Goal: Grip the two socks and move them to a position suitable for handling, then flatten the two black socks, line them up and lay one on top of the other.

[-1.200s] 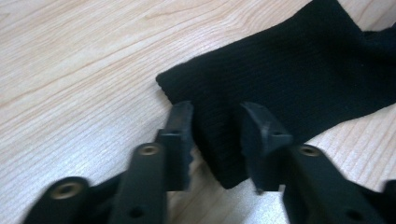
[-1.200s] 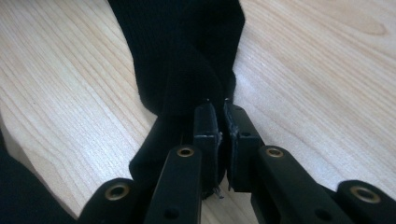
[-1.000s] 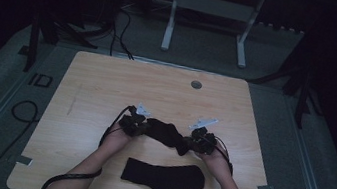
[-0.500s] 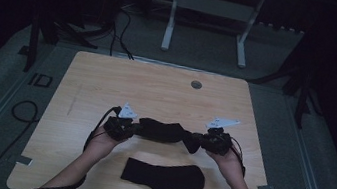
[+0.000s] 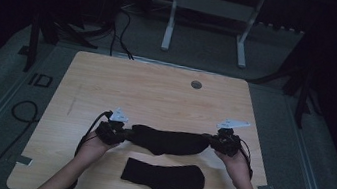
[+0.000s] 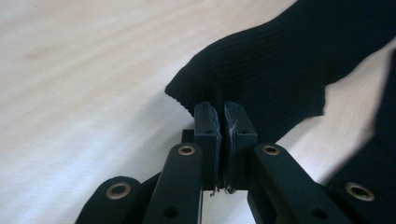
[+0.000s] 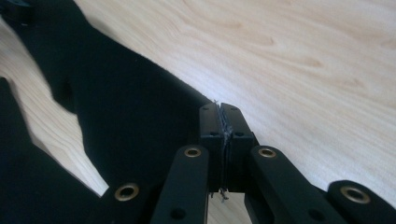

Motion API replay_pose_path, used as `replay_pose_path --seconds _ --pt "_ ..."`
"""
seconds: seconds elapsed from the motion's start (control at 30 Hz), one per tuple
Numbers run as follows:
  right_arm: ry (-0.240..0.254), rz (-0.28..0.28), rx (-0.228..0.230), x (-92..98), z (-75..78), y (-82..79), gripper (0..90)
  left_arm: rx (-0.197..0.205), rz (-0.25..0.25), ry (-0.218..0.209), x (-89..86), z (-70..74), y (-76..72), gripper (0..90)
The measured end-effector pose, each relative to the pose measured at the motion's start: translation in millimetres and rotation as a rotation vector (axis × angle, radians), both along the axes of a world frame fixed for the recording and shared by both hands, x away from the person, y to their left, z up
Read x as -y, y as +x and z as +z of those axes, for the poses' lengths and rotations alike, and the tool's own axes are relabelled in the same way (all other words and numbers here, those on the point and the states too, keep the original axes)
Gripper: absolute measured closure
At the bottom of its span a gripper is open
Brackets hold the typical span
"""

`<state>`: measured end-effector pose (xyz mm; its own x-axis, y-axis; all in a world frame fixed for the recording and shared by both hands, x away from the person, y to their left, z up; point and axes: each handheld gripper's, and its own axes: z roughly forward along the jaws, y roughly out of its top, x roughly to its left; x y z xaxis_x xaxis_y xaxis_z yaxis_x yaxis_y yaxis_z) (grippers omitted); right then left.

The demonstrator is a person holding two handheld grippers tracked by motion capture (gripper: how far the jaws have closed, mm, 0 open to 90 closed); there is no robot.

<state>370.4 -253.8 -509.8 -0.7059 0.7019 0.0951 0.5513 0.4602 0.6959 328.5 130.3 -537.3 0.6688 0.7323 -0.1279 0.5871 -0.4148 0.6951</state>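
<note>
Held sock [image 5: 167, 141]: black, stretched left-right over table [image 5: 156, 93], near-centre | left gripper [image 5: 111, 132]: clamped on its left end | right gripper [image 5: 224, 143]: clamped on its right end | second sock [image 5: 163, 176]: flat, just nearer, apart.

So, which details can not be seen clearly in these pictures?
- High view: how the left gripper and right gripper bite the stretched sock; too small and dark.
- High view: whether the lower sock is one layer or folded; black on black.
- Right gripper view: the sock's edge at the jaws; dark cloth hides it.
- Left gripper view: the sock's far end, cut off by the frame.
</note>
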Motion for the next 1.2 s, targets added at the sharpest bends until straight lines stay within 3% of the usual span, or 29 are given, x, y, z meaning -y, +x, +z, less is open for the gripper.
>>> replay_pose_path --seconds 0.1,0.13,0.3,0.37,0.43,0.57,0.63,0.73,0.77,0.87,0.93,1.1,1.2 --pt "-0.008 -0.002 -0.009 -0.9 -6.2 1.7 88.3 -0.029 -0.023 -0.017 5.4 -6.2 -0.9 86.0" --pt "-0.014 -0.007 -0.031 -1.4 -14.3 4.3 88.0 -0.034 -0.033 -0.01 6.9 -8.3 -0.9 85.7" --pt "-0.027 -0.03 -0.062 2.4 -31.5 10.2 86.3 -0.057 -0.033 -0.011 9.5 -16.6 -0.7 84.5" --pt "-0.031 -0.046 -0.066 4.8 -34.9 12.7 81.8 -0.058 -0.038 -0.01 8.9 -18.0 -1.2 83.1" --pt "-0.023 -0.058 -0.074 7.3 -36.4 15.2 69.9 -0.057 -0.043 -0.012 7.4 -17.3 -2.3 73.8" --pt "-0.013 -0.077 -0.064 12.0 -33.0 15.6 64.8 -0.014 -0.003 -0.029 -2.0 -11.1 -2.9 45.8" --pt "0.018 -0.1 -0.055 16.8 -26.4 14.5 61.4 -0.009 0.008 -0.053 -7.9 -8.4 -1.6 43.7" --pt "0.026 -0.1 -0.058 17.5 -25.2 14.2 59.5 -0.015 0.001 -0.067 -10.1 -8.5 1.1 43.6" --pt "0.031 -0.088 -0.069 15.3 -24.0 12.2 57.9 -0.016 -0.006 -0.056 -9.3 -9.0 2.2 39.3" --pt "0.009 -0.07 -0.079 9.2 -26.5 10.6 57.1 -0.026 -0.009 -0.03 -4.7 -13.0 7.5 39.3" --pt "-0.016 -0.066 -0.091 5.5 -30.3 11.4 57.8 -0.031 -0.019 -0.022 -0.8 -15.5 12.2 39.3" --pt "-0.054 -0.04 -0.101 0.4 -35.1 9.2 80.3 -0.03 -0.032 0.026 6.9 -20.1 18.6 42.3" --pt "-0.066 -0.039 -0.091 -0.1 -35.2 8.6 86.6 -0.025 -0.038 0.045 8.9 -21.9 19.7 44.7"
